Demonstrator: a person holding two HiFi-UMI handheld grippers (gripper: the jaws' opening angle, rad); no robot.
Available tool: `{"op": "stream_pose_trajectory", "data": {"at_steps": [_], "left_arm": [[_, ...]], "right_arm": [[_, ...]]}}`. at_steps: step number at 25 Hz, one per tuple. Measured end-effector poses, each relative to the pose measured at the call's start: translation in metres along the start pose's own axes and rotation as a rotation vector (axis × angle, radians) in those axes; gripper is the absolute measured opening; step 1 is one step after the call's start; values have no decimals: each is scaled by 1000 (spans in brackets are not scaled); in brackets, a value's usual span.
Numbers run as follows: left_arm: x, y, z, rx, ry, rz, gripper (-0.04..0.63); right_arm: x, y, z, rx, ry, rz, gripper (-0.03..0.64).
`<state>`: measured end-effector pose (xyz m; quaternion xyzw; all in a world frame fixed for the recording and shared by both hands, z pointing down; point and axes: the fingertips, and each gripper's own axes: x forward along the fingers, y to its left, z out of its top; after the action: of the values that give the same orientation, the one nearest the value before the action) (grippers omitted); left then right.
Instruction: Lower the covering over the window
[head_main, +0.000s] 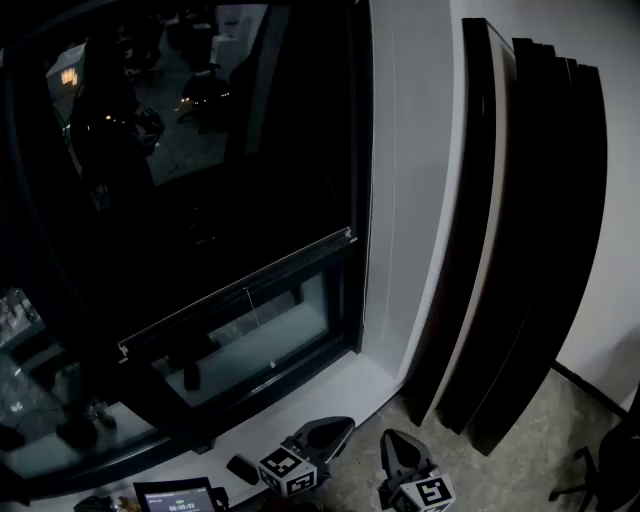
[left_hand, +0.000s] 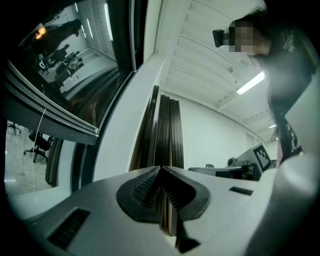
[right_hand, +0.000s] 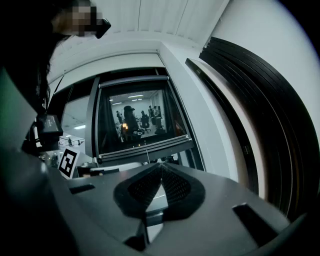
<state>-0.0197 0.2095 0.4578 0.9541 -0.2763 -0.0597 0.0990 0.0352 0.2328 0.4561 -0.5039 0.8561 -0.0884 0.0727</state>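
A dark roller blind (head_main: 200, 160) covers most of the window; its bottom bar (head_main: 235, 292) hangs a little above the sill, and a strip of glass (head_main: 255, 345) shows below it. A thin pull cord (head_main: 250, 305) dangles from the bar. The bar (right_hand: 145, 148) also shows in the right gripper view and the bar (left_hand: 55, 112) in the left gripper view. My left gripper (head_main: 335, 430) and right gripper (head_main: 398, 447) are low at the bottom edge, below the sill, both shut with nothing between the pads. Neither touches the blind.
Several dark panels (head_main: 520, 240) lean against the white wall to the right of the window. A white sill (head_main: 330, 390) runs under the glass, with a small dark object (head_main: 242, 468) and a small screen (head_main: 175, 497) on it. A chair base (head_main: 590, 475) stands at the far right.
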Motion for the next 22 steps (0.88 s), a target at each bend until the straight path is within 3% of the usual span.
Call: {"op": "stream_pose_trajectory", "data": {"at_steps": [11,18,22], "left_arm": [[35,6,9,70,-17,18,0],[62,49,24,109,-48,36,0],[77,80,34,87,-18,56,0]], "right_arm": [[-22,-26,-27,85,60,27,11],[19,-46,-32,94,97,61,11],[62,-64,-23,91,103,77,12]]}}
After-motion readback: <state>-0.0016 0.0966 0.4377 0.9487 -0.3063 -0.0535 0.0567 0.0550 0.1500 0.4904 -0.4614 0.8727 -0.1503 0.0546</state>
